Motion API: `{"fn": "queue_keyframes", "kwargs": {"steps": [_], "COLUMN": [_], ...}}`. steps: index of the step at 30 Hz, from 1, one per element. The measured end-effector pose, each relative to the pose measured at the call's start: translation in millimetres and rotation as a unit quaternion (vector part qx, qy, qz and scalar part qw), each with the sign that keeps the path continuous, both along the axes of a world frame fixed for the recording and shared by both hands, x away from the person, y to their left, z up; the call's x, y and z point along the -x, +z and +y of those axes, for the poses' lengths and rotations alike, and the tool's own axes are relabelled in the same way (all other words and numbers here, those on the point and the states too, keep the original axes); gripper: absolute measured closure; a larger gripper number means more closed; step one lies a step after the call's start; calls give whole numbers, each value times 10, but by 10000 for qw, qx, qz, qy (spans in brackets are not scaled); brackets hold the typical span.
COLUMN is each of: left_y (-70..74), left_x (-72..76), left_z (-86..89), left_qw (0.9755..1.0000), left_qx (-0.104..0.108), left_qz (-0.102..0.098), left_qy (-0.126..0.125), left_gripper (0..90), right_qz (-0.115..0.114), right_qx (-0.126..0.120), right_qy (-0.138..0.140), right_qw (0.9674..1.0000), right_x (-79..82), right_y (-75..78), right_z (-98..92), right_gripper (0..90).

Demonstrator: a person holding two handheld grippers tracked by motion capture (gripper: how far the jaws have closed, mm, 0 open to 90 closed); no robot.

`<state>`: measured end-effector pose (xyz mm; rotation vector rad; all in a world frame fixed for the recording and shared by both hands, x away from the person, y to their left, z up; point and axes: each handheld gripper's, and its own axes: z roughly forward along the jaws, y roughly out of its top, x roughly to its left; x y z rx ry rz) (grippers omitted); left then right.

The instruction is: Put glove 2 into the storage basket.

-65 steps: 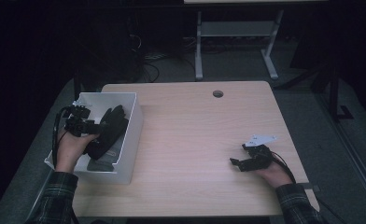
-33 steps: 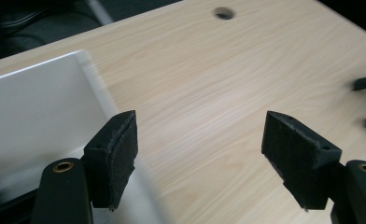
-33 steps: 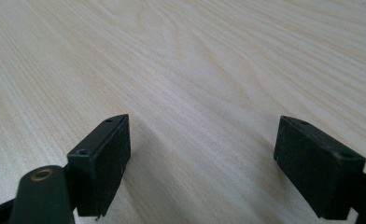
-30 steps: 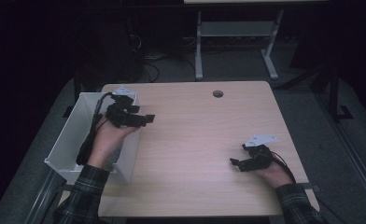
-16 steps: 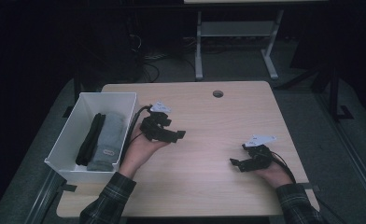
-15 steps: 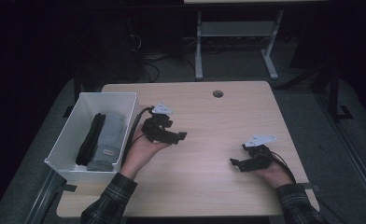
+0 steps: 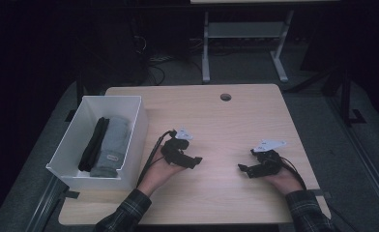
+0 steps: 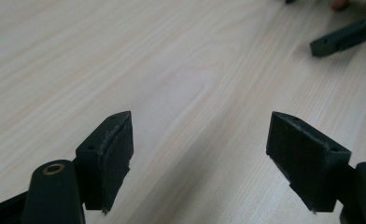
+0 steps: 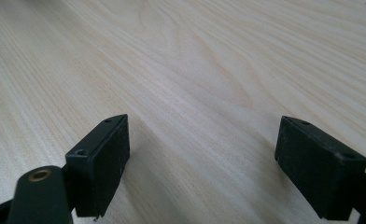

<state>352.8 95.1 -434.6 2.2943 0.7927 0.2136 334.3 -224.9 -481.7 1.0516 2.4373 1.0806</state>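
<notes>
My left gripper (image 7: 195, 162) rests low over the wooden table (image 7: 236, 125), just right of a white box (image 7: 130, 103). Its jaws have just been opening and stand wide in the left gripper view (image 8: 200, 140), with bare wood between them. My right gripper (image 7: 243, 170) lies near the table's right front, open too, nothing between its pads (image 9: 202, 140). One of its jaws shows far off in the left gripper view (image 8: 342, 38). Inside the box lie a folded black cloth (image 7: 94, 143) and a folded grey cloth (image 7: 114, 145), side by side.
A round cable hole (image 7: 225, 97) sits near the table's far edge. A metal frame (image 7: 245, 36) stands on the dark floor behind the table. The box takes up the table's left front corner.
My left hand has come away from above the box, moving right and down to the table. The black cloth stays in the box. My right hand has kept still.
</notes>
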Motion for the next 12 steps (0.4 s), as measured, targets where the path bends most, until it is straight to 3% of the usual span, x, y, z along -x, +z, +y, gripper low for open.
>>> {"fn": "queue_keyframes", "kwargs": {"steps": [5,12], "left_y": [-145,-230], "left_x": [33,49], "left_z": [-41,-60], "left_qw": [9999,9993], "left_qx": [-123,-326], "left_qz": [74,75], "left_qy": [-61,-192], "left_gripper": [206,194], "right_qz": [1,1], "right_qx": [0,5], "right_qy": [0,10], "right_qw": [10000,10000], "right_x": [0,0], "right_y": [0,0], "right_z": [0,1], "right_gripper": [177,173]}}
